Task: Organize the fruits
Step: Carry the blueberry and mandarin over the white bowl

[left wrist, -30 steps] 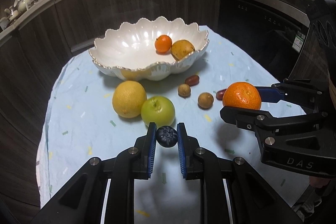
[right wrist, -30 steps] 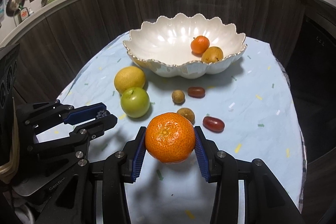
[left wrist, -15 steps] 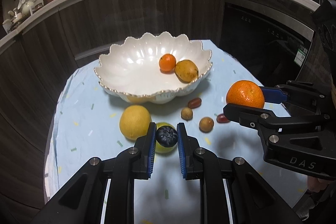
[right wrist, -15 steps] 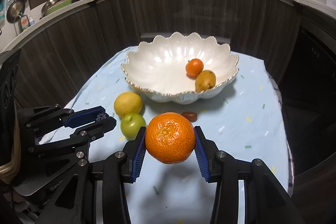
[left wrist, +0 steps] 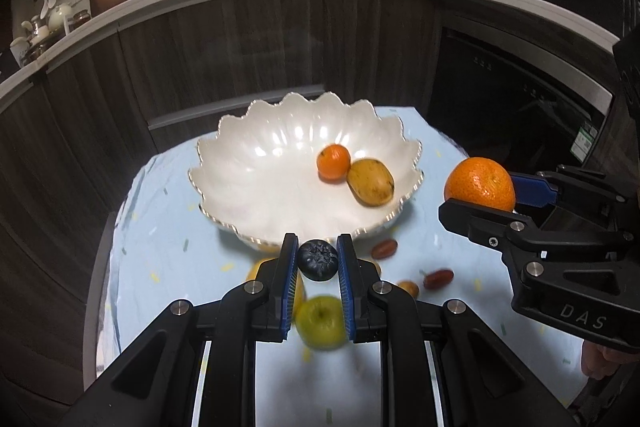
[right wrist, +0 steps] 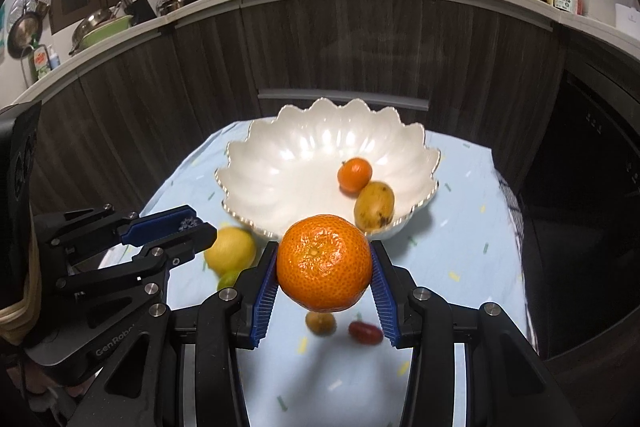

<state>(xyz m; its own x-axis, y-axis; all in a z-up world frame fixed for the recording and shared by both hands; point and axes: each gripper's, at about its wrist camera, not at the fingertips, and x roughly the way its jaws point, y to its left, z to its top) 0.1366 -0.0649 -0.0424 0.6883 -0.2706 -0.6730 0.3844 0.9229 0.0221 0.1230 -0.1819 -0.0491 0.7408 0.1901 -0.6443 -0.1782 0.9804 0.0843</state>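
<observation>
Two fruits lie in the bowl [left wrist: 248, 163]. Left claw [left wrist: 317, 259] grasps a blueberry [left wrist: 317, 260], right claw [right wrist: 325, 269] an orange [right wrist: 323, 263]; six wait on the worktop [right wrist: 460, 227].

Big orange [right wrist: 323, 262] and a dark wrinkly berry [left wrist: 318, 260] both hang in the air just in front of the scalloped white bowl [left wrist: 248, 179]. Inside it sit a small orange [left wrist: 333, 162] touching a brown-spotted yellow fruit [left wrist: 370, 181], over on the bowl's right side.
</observation>
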